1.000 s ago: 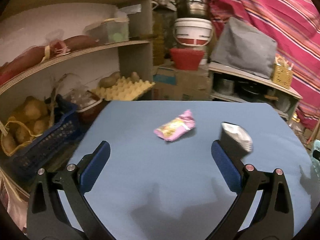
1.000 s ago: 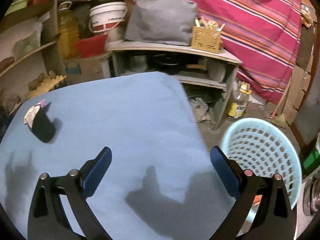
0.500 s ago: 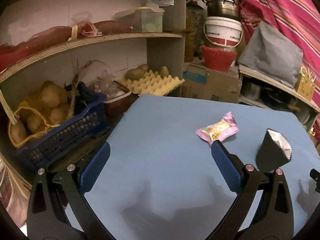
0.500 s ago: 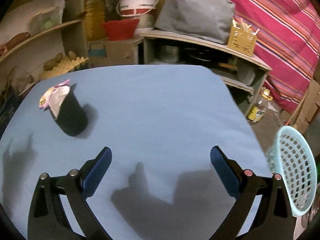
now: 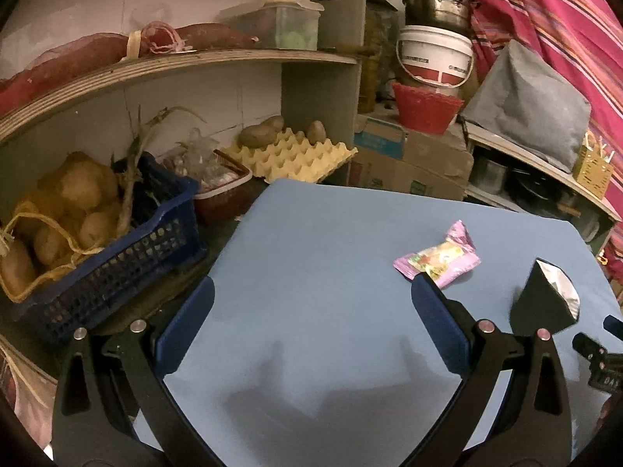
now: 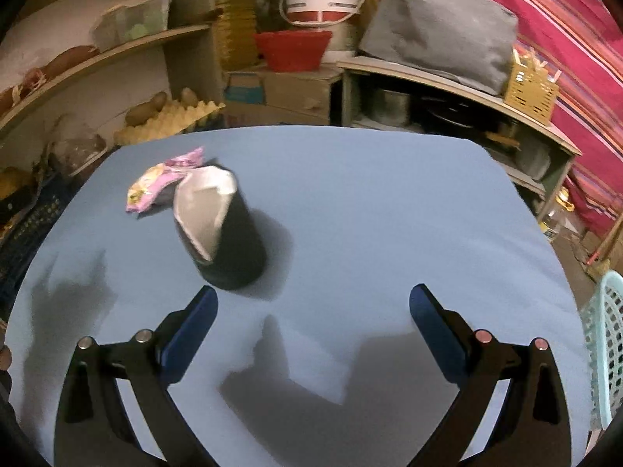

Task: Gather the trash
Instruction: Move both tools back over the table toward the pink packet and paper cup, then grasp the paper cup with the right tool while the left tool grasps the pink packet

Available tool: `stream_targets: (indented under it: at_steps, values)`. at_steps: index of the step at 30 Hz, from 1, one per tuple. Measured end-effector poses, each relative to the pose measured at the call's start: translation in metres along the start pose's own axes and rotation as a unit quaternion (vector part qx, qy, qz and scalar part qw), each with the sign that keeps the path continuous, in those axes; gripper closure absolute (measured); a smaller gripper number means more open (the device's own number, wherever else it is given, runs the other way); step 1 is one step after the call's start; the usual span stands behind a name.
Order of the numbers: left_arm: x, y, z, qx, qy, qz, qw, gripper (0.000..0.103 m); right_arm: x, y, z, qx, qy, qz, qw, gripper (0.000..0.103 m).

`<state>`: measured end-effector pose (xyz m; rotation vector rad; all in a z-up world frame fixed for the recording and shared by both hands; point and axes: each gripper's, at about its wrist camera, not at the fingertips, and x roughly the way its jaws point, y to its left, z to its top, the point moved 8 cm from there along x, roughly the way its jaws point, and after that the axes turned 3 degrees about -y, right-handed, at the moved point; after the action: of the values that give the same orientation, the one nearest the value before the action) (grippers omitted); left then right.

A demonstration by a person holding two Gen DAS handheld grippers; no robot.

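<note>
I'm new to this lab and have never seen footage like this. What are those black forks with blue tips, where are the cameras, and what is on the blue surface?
Each fork is a hand-held two-finger gripper; a person carries one in each hand. A fisheye camera on each looks forward along its fingers. One picture shows the left gripper, the other the right gripper. Both are open and hold nothing. On the blue table lie two pieces of trash: a pink printed snack wrapper and a black pouch with a silver lining, standing just beside it. A pale turquoise plastic basket stands off the table's right edge.

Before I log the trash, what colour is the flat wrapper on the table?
Pink with a yellow printed centre; the wrapper shows best in the left wrist view.
</note>
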<state>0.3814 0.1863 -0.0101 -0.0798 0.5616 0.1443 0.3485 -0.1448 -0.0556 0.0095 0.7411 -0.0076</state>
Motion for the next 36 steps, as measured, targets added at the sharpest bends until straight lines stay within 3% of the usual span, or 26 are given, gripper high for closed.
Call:
stream_targets:
  at_steps: [11,19,21,23,24,32,36]
  values:
    - [0.029,0.000,0.013,-0.010,0.012,-0.001,0.9999,0.005,0.034,0.031,0.016,-0.027,0.012,0.004,1.000,0.006]
    - [0.038,-0.007,0.016,0.001,0.020,-0.006,0.9998,0.005,0.042,0.047,0.034,-0.060,-0.015,-0.016,0.998,0.008]
    - [0.040,-0.011,0.016,0.008,0.021,-0.006,0.9997,0.005,0.042,0.050,0.038,-0.072,-0.020,-0.011,0.997,0.019]
    - [0.041,-0.013,0.016,0.008,0.023,-0.006,0.9997,0.005,0.044,0.053,0.040,-0.079,-0.014,0.000,0.997,0.045]
    - [0.041,-0.015,0.016,0.007,0.025,-0.007,0.9996,0.005,0.047,0.053,0.041,-0.081,-0.006,0.005,0.997,0.052]
    - [0.043,-0.031,0.011,0.013,0.030,-0.020,0.9992,0.005,0.045,0.037,0.045,-0.080,-0.013,0.018,0.997,0.052]
    - [0.046,-0.044,0.005,0.019,0.039,-0.035,0.9984,0.005,0.036,0.008,0.046,-0.060,-0.019,0.017,0.998,0.052]
